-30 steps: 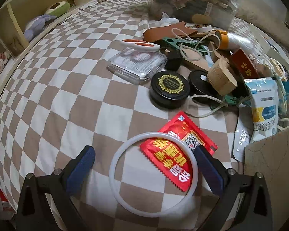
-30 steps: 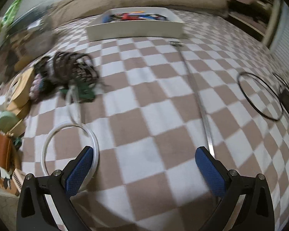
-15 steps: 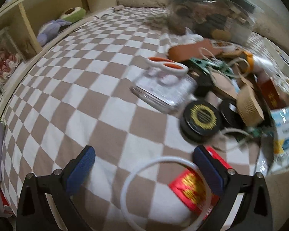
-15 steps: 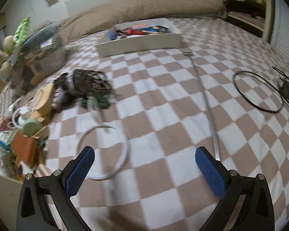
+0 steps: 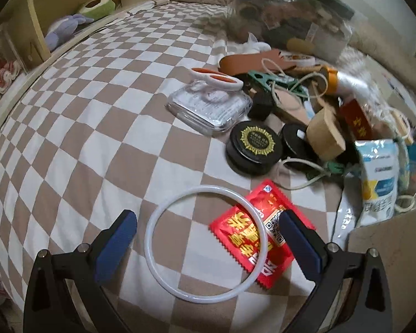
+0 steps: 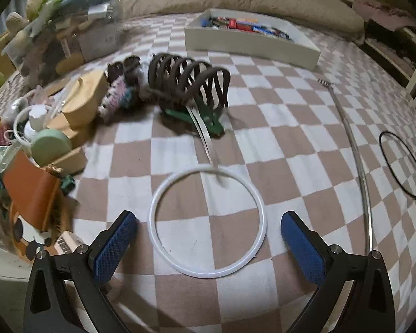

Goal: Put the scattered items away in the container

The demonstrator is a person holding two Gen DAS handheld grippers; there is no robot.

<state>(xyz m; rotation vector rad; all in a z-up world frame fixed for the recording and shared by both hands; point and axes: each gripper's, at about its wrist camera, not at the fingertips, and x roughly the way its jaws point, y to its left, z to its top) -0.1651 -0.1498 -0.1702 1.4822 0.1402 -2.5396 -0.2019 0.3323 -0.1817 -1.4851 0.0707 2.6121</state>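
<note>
Between the spread pads of the left gripper (image 5: 208, 238): white ring (image 5: 206, 242), flat on the checked bedcover (image 5: 97, 127), its right arc lying over the red sachet (image 5: 259, 233). Right gripper (image 6: 208, 238) likewise wide apart, empty, framing a white ring (image 6: 208, 226) of the same look. Cardboard container (image 5: 385, 252) just right of the sachet. Best pinch: across the bare left rim only, one pad inside the hoop, clear of the foil; lift level, then swing right over the box edge.
</note>
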